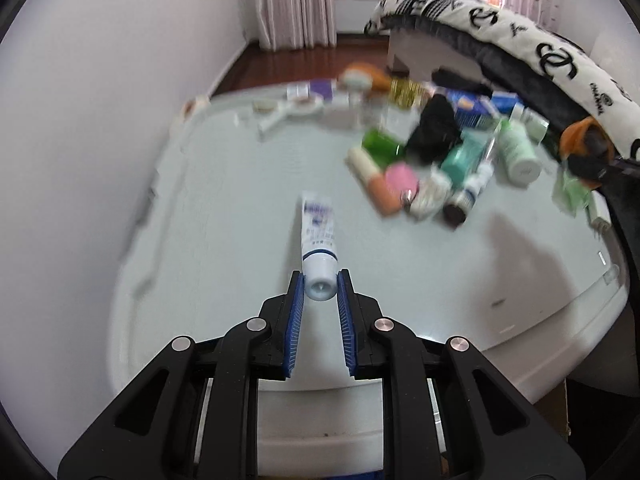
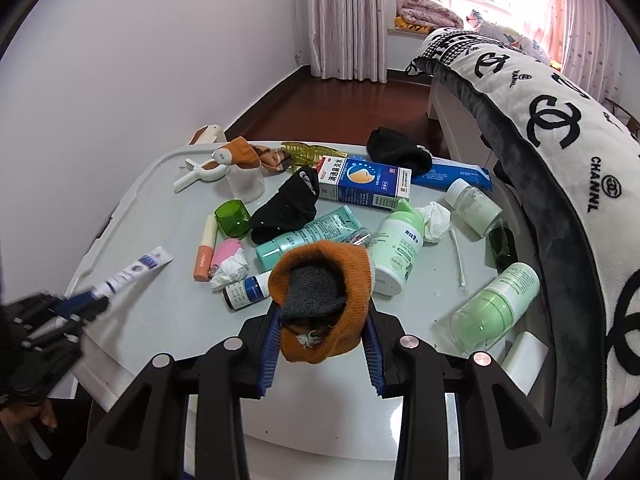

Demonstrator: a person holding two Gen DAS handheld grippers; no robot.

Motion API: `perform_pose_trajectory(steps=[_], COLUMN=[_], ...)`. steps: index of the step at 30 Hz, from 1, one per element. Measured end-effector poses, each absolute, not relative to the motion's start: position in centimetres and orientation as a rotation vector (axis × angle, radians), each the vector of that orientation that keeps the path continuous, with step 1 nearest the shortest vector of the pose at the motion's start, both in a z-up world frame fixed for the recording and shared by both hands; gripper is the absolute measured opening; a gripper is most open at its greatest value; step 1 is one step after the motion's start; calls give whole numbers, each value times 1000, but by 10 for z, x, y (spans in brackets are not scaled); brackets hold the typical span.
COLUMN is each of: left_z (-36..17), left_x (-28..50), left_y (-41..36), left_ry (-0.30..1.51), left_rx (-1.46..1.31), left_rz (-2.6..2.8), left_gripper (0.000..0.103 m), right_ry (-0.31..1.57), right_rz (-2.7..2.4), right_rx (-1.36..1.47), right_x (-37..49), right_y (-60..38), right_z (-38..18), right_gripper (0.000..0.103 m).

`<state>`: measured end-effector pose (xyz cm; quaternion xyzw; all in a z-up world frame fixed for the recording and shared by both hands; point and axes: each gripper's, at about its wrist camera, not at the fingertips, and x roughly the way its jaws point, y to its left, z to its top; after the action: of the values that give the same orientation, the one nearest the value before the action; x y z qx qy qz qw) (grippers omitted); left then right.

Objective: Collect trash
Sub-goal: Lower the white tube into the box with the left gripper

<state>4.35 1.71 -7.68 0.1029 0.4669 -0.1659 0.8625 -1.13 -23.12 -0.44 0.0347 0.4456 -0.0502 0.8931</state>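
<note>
Over the cluttered pale counter (image 2: 168,320) we hold, in our right hand-held gripper (image 2: 320,324), an orange sock (image 2: 344,276) pinched between its blue pads, and in our left hand-held gripper (image 1: 319,280) a white tube (image 1: 317,240) clamped by its cap, its tail above the counter.

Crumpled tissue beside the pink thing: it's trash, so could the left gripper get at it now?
Probably not yet: the left gripper is shut on the tube. Otherwise the tissue lies exposed on the table.
</note>
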Motion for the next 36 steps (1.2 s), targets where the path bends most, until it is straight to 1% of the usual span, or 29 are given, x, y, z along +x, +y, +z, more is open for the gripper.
perform_pose_trajectory(steps=[2,3,4,5,6,10,12,13,14,15,16,21,28,33,36], left_z=[-91,-96,-98,-100,-100,-106,-109,-111,-110,-110,-109,-106,-85,-63,-55], left_x=[48,50,51,54,54,61,69,74,79,82,82,73,28,-24,-67], left_y=[17,18,18,17,16,1,-4,-4,-4,-4,-5,-1,6,18,24], left_ry=[1025,1038,1039,1034,1026,1011,995,1000,996,995,989,1009,959,933,919], left_rx=[221,221,221,233,243,312,298,286,262,258,279,244,274,274,311], left_rz=[-349,-345,-337,-315,-302,-298,-324,-330,-326,-323,-301,-327,-362,-414,-466], left_gripper=[22,32,50,60,72,74,74,72,64,33,22,22,22,22,22], right_ry=[928,928,932,933,933,935,935,935,936,937,937,938,922,915,908], right_rz=[-103,-104,-103,-103,-103,-97,-97,-98,-98,-99,-99,-100,-93,-64,-41], right_rx=[70,70,70,69,69,65,66,63,60,59,57,51,39,49,80], right_x=[-11,-11,-10,-10,-10,-10,-10,-10,-10,-10,-10,-10,-20,-45,-74], right_y=[-232,-232,-232,-232,-232,-233,-232,-232,-232,-232,-232,-232,-228,-217,-205], right_z=[-5,-6,-6,-7,-8,-8,-8,-8,-9,-10,-10,-11,-5,2,3], right_gripper=[36,36,36,36,36,36,36,36,36,36,36,36,36,36,36])
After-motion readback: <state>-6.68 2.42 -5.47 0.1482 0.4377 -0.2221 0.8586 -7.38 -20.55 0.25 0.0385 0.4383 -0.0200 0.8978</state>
